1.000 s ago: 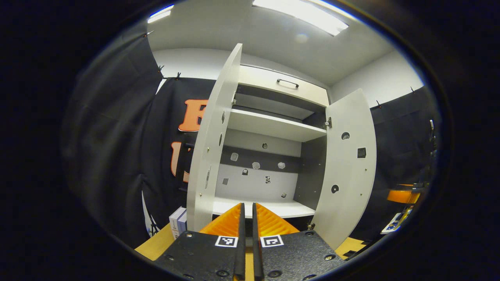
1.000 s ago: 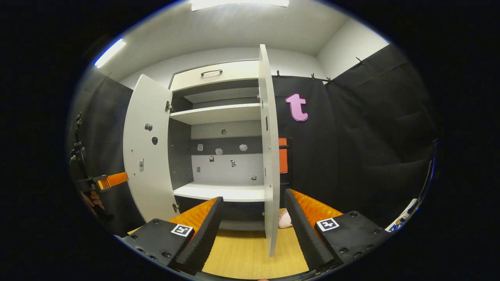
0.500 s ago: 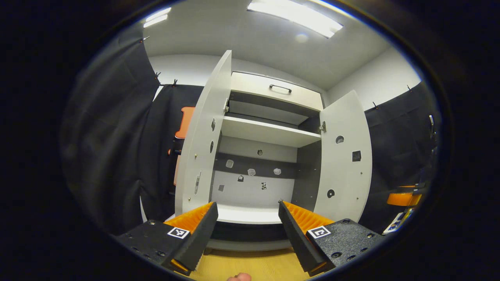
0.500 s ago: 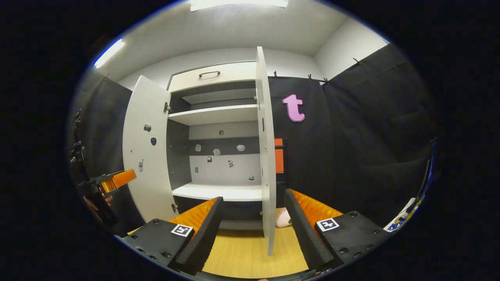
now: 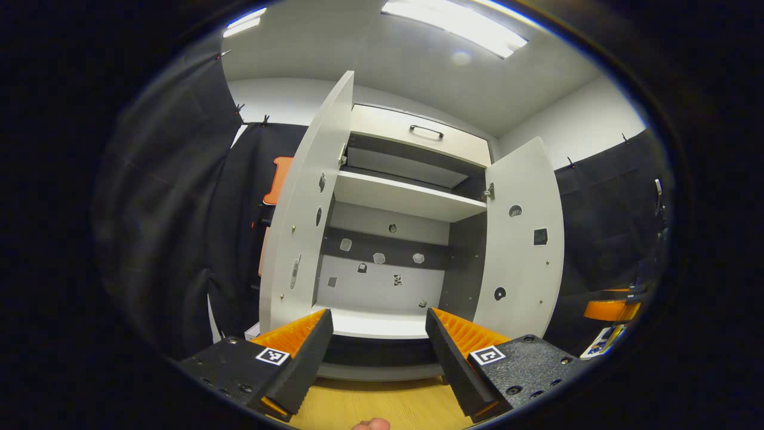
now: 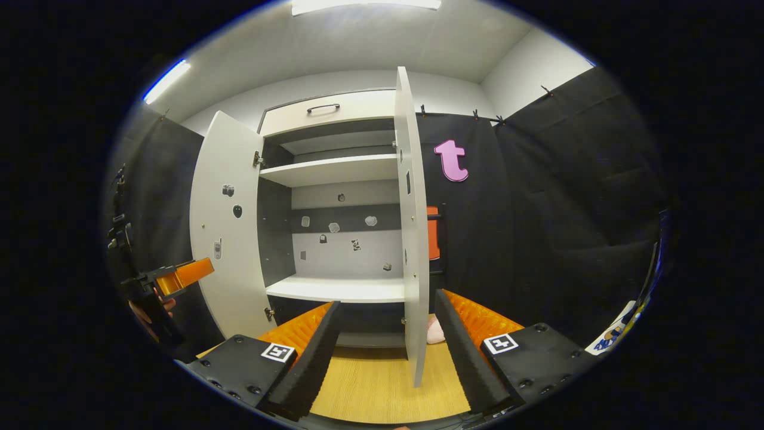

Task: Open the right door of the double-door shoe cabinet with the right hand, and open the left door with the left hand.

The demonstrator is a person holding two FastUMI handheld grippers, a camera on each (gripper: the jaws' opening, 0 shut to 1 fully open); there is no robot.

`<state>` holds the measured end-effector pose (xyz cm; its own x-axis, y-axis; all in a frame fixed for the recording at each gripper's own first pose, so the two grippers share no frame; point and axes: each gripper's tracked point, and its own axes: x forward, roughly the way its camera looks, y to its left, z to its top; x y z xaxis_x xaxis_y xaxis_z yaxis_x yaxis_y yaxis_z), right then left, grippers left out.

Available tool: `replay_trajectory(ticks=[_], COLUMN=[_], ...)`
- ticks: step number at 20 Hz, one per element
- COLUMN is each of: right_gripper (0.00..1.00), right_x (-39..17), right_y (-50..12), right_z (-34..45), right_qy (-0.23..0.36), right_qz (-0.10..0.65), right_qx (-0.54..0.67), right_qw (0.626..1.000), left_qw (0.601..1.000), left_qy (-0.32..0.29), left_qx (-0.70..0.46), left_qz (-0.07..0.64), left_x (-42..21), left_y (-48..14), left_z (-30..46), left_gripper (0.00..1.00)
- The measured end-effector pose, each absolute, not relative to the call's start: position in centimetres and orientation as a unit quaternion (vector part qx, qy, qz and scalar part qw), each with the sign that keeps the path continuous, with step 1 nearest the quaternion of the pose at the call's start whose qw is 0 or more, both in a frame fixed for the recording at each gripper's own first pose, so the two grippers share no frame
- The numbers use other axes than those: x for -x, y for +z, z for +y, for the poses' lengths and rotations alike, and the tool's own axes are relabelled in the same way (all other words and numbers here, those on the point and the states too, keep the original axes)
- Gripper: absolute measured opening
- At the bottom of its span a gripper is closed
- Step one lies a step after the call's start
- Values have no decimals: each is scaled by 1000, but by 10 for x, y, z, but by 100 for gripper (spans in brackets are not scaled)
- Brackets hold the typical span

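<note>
White cabinet (image 5: 412, 197) doors both swung wide; right door (image 6: 412, 239) edge-on between spread right gripper (image 6: 385, 334) fingers, left gripper (image 5: 376, 340) released, left door (image 5: 298, 239) up-left

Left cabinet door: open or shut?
Open. In the left gripper view the left door is swung wide, baring the shelf; the open left gripper is clear of it.

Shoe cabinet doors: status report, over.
Left tongs open, holding nothing. Right tongs open, astride right door edge. White double-door shoe cabinet: left door open too. Nothing obstructing.
</note>
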<state>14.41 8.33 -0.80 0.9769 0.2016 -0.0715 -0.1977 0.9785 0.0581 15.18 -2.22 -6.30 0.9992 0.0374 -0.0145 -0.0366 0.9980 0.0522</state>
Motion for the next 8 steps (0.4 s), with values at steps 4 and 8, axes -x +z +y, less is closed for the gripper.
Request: replay_trajectory(ticks=[4,8], right_gripper=[99,99], right_x=[-145,-147], right_y=[-8,-9], right_z=[86,89], right_qy=[102,104], right_qz=[39,39], right_qx=[-25,-26], right_qw=[994,994], left_qw=[999,999], left_qy=[18,20], left_qx=[-25,-36], left_qz=[10,7], left_x=[-155,-156], left_y=[-66,-66], left_z=[-23,-21], left_gripper=[94,95])
